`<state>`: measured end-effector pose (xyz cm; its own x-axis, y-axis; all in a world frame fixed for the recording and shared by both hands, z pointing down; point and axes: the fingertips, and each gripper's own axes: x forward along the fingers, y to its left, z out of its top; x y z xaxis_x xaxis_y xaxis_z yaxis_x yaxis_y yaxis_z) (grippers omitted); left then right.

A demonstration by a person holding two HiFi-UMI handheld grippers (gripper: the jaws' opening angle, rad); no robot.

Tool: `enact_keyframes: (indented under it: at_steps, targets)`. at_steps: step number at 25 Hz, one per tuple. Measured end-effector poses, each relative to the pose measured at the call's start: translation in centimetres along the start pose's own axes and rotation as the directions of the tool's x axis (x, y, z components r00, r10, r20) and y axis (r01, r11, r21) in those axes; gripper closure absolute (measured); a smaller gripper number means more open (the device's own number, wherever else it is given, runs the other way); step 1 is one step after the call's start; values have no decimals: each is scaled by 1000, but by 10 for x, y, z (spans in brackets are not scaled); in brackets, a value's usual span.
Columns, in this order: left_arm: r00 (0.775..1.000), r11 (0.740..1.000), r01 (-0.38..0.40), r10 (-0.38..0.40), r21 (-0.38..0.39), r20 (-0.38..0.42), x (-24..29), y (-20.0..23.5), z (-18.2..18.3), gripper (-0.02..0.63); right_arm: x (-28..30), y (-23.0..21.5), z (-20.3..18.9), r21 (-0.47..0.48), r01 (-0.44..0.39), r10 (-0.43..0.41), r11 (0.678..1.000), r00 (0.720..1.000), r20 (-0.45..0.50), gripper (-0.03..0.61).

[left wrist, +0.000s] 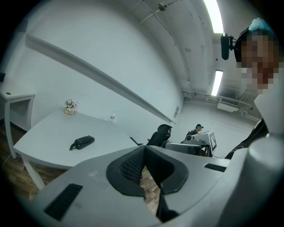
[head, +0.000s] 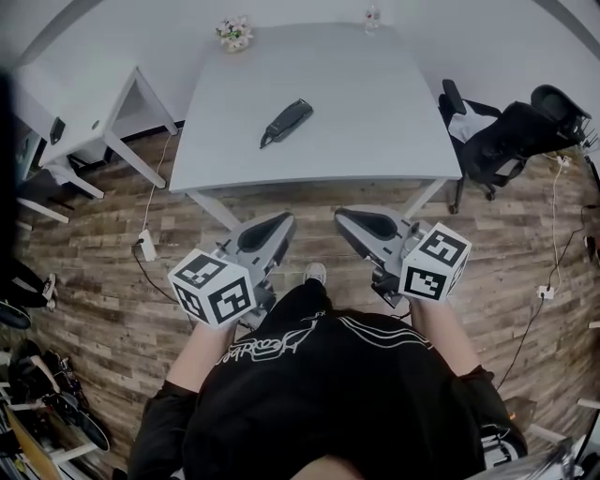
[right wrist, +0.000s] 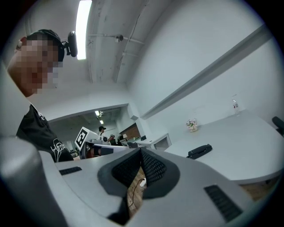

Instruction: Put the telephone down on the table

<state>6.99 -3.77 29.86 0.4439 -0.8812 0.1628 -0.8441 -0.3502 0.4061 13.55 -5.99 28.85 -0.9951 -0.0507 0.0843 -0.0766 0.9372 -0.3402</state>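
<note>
— Telephone [head: 286, 123] lies flat on the grey table [head: 375, 141], well in from every edge, with nothing holding it.
— And the grippers?
— Left gripper [head: 278, 225] and right gripper [head: 345, 219] hang short of the table, each with jaws pressed together on nothing.
— Any risk?
— Little, I think; only a careless swing forward might shove it off.
— Containers?
— A small pot [head: 232, 36] at the far edge holds flowers. What is in the clear bottle [head: 372, 17], I cannot tell.

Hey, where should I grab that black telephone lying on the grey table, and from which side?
Probably the middle of the telephone, from above, with the jaws across its narrow width. It lies flat and diagonal on the table, so both long sides are free; angle the approach to match.
</note>
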Motion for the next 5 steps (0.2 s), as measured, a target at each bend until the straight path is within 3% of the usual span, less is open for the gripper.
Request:
enact_keyframes:
  at_steps: [5]
  targets:
    - [1000, 1000, 8, -7, -15, 9, -5, 9, -3, 606, 9, -2, -3, -7, 10, -10, 1000, 1000, -7, 540]
